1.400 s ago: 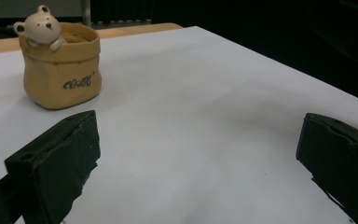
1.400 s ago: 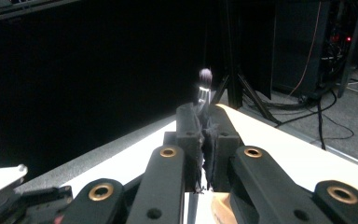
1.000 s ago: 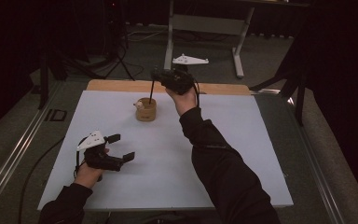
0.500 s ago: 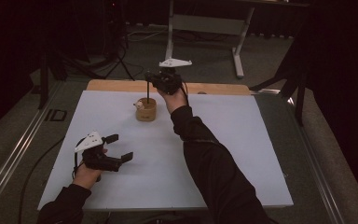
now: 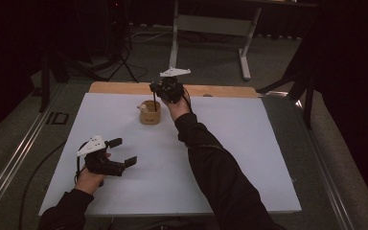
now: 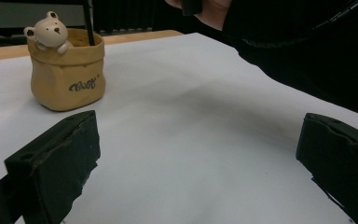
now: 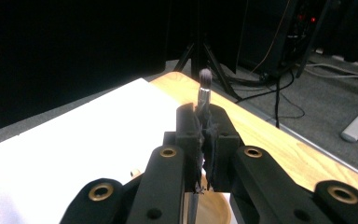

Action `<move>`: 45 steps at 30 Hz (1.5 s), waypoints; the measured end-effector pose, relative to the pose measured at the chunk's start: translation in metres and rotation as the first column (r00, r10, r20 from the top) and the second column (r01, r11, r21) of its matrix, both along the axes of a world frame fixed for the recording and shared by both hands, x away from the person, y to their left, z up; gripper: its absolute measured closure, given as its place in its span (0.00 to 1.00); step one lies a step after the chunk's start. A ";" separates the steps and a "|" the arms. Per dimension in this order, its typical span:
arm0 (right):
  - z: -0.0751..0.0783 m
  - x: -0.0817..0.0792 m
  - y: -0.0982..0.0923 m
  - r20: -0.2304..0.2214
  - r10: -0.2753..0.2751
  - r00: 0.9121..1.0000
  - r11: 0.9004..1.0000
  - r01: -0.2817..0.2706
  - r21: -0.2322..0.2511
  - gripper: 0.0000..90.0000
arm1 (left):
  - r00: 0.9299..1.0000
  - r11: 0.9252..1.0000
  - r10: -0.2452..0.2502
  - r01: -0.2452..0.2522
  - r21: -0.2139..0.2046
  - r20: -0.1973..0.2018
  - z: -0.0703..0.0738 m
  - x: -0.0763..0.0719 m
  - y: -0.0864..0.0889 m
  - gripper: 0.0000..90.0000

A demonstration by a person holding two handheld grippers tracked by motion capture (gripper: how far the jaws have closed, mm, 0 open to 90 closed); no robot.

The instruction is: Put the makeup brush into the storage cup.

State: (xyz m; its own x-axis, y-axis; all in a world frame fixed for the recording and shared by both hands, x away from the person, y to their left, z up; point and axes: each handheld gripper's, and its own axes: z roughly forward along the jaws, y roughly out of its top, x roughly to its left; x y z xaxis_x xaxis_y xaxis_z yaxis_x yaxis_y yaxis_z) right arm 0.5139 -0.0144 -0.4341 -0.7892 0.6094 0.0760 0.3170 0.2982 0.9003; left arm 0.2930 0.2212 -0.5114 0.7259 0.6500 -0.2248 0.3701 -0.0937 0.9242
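A tan pot [image 5: 150, 114] with a small bear figure on its rim stands at the far middle of the white table [image 5: 249, 158]. My right gripper [image 5: 159, 89] hovers just above it, shut on a thin dark brush [image 5: 153, 99] whose handle reaches down into the pot. In the right gripper view the brush [image 7: 204, 87] pokes bristles-up from the closed right gripper [image 7: 203, 126]. My left gripper [image 5: 123, 152] rests open near the table's front left. In the left gripper view the left gripper [image 6: 196, 158] faces the pot [image 6: 67, 77] and the brush handle [image 6: 90, 23].
A wooden strip [image 5: 220, 90] runs along the table's far edge. Beyond it stand a desk frame [image 5: 242, 52] and a tripod with cables [image 5: 120, 57] on the floor. The right forearm's dark sleeve [image 5: 211, 163] crosses the table's middle.
My right gripper has shifted slightly left and down over the pot, bringing the brush upright with its handle in the pot. The left gripper has stayed put.
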 end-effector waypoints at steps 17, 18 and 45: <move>-0.003 0.000 -0.003 -0.063 0.002 0.998 1.000 -0.002 -0.006 0.71 | 1.000 1.000 0.000 0.000 -0.003 -0.008 0.000 0.001 0.000 0.00; -0.002 -0.001 -0.003 -0.060 -0.001 0.998 1.000 0.001 -0.007 0.66 | 1.000 1.000 -0.002 0.002 -0.004 -0.008 0.000 0.001 0.000 0.00; 0.010 -0.056 -0.056 -0.057 0.057 0.997 0.996 -0.054 0.069 0.15 | 1.000 1.000 -0.009 0.009 0.001 -0.005 0.002 -0.001 -0.006 0.00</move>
State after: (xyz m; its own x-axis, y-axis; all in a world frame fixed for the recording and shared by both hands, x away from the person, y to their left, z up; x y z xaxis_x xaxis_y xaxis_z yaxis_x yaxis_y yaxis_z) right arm 0.4578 -0.0704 -0.4245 -0.8146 0.5567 0.1624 0.3544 0.2561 0.8993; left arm 0.2920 0.2152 -0.5089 0.7304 0.6439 -0.2278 0.3741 -0.0980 0.9222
